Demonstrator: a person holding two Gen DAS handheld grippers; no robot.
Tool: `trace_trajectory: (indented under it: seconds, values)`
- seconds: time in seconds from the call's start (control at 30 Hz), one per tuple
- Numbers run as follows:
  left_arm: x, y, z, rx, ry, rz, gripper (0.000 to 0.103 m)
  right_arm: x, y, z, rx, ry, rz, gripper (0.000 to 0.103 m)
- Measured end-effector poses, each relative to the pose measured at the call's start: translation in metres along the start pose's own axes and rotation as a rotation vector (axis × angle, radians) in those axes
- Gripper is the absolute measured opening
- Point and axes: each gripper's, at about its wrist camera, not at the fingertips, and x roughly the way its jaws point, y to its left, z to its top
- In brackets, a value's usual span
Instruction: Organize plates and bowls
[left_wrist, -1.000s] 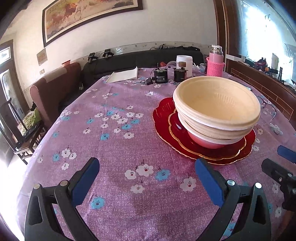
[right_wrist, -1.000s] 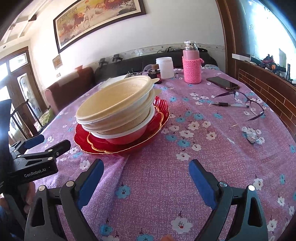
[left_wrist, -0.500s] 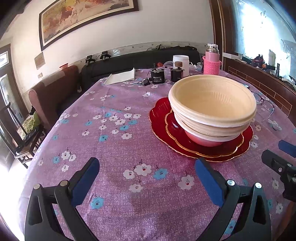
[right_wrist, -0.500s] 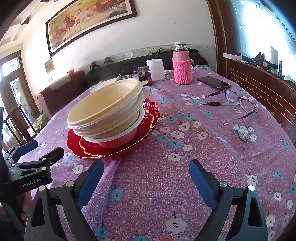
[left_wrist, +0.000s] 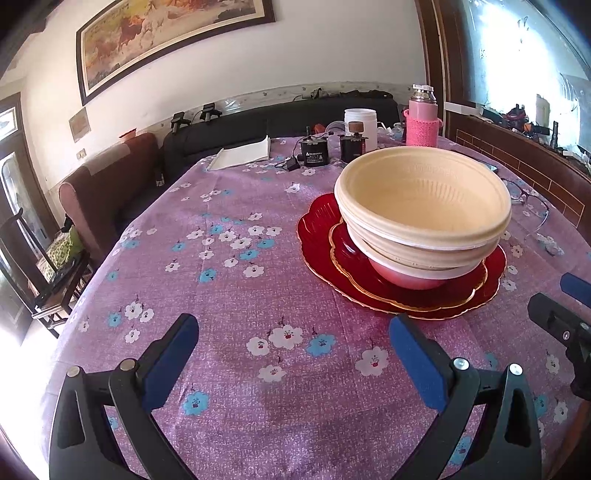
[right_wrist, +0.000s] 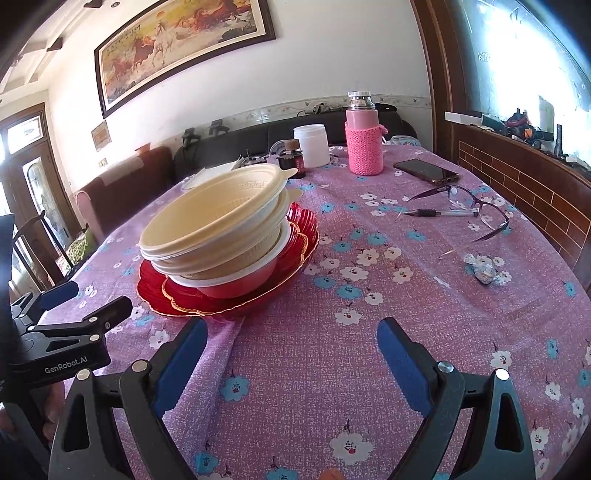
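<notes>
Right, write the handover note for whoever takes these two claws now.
Left claw: open, empty, over the tablecloth just short of the stack.
Right claw: open, empty, beside the stack.
Things: two red plates nested, a pink bowl on them, cream bowls stacked on top and leaning a little.
Done: plates and bowls look gathered into one pile in the middle of the table.
Left: perhaps straighten the leaning bowls; nothing else loose to collect in view. Keep clear of the glasses, pen and phone.

Ahead of the fingers: 2 red plates (right_wrist: 295, 221), probably 3 stacked bowls (left_wrist: 424, 206), 1 pink flask (right_wrist: 364, 147), 1 white jar (right_wrist: 311, 144), 1 phone (right_wrist: 426, 170), 1 pen (right_wrist: 439, 212), 1 pair of glasses (right_wrist: 476, 206).
</notes>
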Motion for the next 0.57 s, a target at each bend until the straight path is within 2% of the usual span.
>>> trace_trajectory:
  seconds: [0.37,0.47,0.57]
  values:
    - [0.0002,-0.0005,-0.0004,0.008,0.004,-0.006,0.103,-0.0018,0.0017,-0.0003,-0.003,-0.004,0.002,0.095]
    - [-0.0011,0.0029,0.0002,-0.001,0.009,-0.03,0.103,-0.0013,0.0012,-0.0001,-0.002,0.001,0.002,0.095]
    - [-0.0013,0.0077,-0.0001,-0.019,0.011,-0.015,0.103,-0.0014,0.0013,-0.0002,0.0,0.002,0.001,0.095]
